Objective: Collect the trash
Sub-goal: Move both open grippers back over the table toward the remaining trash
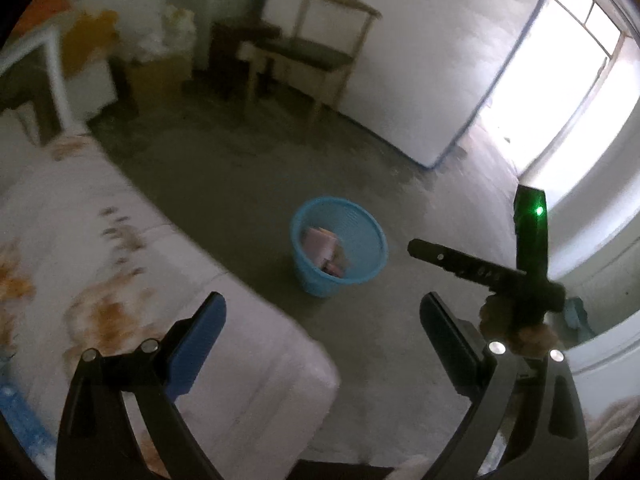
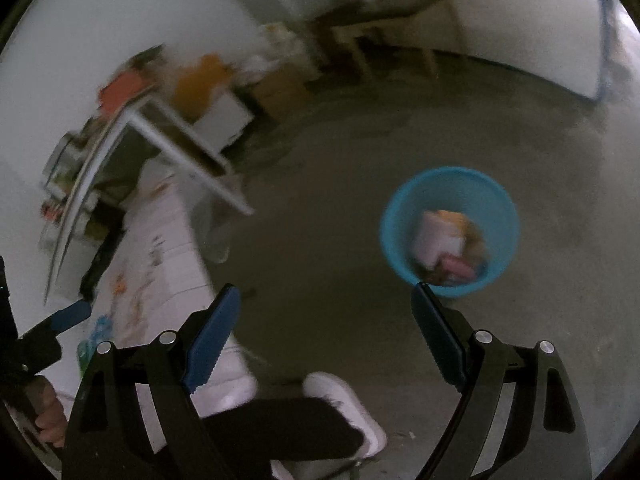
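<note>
The blue basket (image 2: 450, 230) stands on the grey floor (image 2: 320, 240), right of the bed (image 1: 160, 280), and it already holds some paper trash (image 2: 442, 240); the blur hides what exactly. Both the right gripper (image 2: 324, 336) and the left gripper (image 1: 320, 344) have their jaws wide apart, with nothing between them. The step seems to be between two drops. Next, a new piece of trash must be found, maybe on the bed.

the bin (image 1: 339, 246) stands on the floor (image 1: 240, 184) right of the bed (image 1: 120, 264), trash (image 2: 444, 240) inside it.
</note>
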The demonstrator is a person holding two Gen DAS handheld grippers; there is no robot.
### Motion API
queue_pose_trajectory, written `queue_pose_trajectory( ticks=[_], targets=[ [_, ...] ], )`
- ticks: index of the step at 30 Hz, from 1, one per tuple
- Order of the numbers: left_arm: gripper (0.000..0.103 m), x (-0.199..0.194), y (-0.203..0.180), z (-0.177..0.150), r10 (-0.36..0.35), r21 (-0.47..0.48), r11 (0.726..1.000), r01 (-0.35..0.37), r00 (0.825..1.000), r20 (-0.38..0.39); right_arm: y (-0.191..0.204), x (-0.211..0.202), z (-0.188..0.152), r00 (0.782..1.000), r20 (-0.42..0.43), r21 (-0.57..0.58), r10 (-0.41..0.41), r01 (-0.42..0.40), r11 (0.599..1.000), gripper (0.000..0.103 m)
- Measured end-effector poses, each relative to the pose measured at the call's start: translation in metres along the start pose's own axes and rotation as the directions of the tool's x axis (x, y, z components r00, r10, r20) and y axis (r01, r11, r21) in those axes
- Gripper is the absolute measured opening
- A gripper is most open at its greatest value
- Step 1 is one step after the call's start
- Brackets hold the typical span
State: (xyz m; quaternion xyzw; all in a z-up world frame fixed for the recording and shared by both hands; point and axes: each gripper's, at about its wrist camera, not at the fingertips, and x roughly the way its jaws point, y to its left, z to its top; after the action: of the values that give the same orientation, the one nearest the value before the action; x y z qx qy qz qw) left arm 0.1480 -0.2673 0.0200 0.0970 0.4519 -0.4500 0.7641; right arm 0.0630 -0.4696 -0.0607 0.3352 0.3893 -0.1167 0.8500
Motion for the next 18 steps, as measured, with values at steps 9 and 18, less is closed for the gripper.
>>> queue_pose_trajectory(
  ticks=[9, 18],
  targets=[
    [0.095, -0.084, 0.069, -0.077, 0.237, -0.13, 0.966, -0.221, 0.965, 0.117, 0.123, 0.037, 0.001, 0.976, -0.122, -0.231, 0.178, -0.202, 0.952, 0.083],
    [0.095, -0.152, 0.145, -0.139, 0.427, -0.312, 0.878, -0.363, 0.888, 0.171, 0.255, 0.095, -0.018, 0.926, -0.283, -0.412, 0.249, -0.352, 0.841, 0.073]
  ],
)
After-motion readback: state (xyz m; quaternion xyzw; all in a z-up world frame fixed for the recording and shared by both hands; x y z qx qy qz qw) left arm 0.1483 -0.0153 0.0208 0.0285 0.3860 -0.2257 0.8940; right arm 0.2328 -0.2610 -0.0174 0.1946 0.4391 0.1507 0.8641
